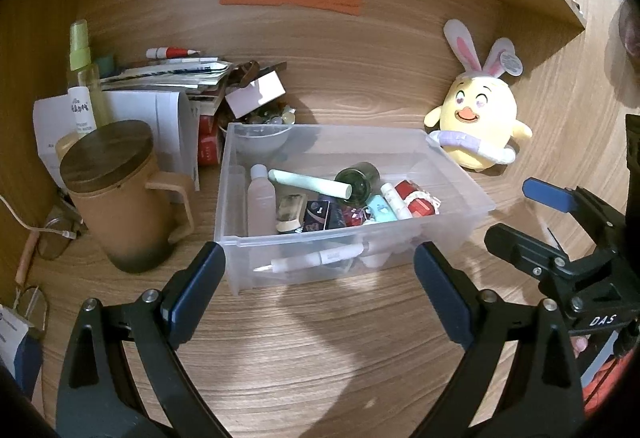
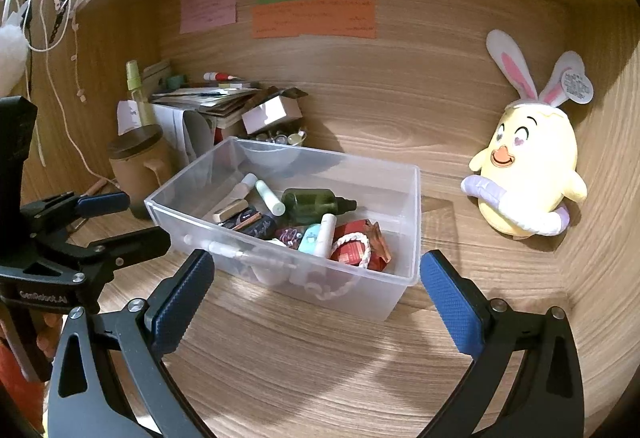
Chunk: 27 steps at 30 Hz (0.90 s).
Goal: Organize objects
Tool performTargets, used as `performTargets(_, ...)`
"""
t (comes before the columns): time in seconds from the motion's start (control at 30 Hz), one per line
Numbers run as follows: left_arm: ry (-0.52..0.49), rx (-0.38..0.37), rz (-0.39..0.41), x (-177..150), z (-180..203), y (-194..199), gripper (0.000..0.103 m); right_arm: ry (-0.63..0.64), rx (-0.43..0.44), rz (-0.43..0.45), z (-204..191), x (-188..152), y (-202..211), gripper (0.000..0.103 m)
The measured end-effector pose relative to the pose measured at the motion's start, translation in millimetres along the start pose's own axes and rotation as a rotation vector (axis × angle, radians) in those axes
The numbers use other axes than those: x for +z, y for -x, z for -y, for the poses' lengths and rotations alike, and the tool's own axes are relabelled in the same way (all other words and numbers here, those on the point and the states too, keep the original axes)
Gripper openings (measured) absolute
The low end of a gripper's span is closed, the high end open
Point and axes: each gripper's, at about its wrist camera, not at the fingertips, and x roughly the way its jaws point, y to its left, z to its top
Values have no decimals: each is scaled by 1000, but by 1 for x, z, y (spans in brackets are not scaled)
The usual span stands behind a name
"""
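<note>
1. A clear rectangular plastic bin (image 1: 352,234) stands on the wood-grain tabletop (image 1: 320,338), in the middle of both wrist views.
2. Inside the bin lie a dark green glass bottle (image 2: 316,200), a pale mint tube (image 1: 310,183) leaning across it, a frosted small bottle with a white cap (image 1: 261,196), a red packet with a white braided cord (image 2: 360,250) and a white pen (image 1: 316,260) against the near wall.
3. The left hand-held gripper (image 1: 320,294) is released, its blue-padded fingers spread wide just in front of the bin's near wall, holding nothing.
4. The right hand-held gripper (image 2: 316,298) is likewise spread wide and empty, facing the bin's near right corner; it is apart from the plastic.
5. A brown ceramic mug with a dark wooden lid (image 1: 128,198) stands just left of the bin.
6. Behind the mug are a yellow-green spray bottle (image 1: 82,78) and a stack of papers and booklets (image 1: 172,78).
7. A yellow plush chick with bunny ears (image 2: 528,174) leans against the right wall, well apart from the bin.
8. Pink, green and orange paper notes (image 2: 312,18) are stuck on the back wall.
</note>
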Motion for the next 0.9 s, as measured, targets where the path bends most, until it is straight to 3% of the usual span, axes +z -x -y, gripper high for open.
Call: performTargets(0.9, -6, 2, 4, 2, 6, 6, 97, -8, -3, -2, 4, -1, 1, 103)
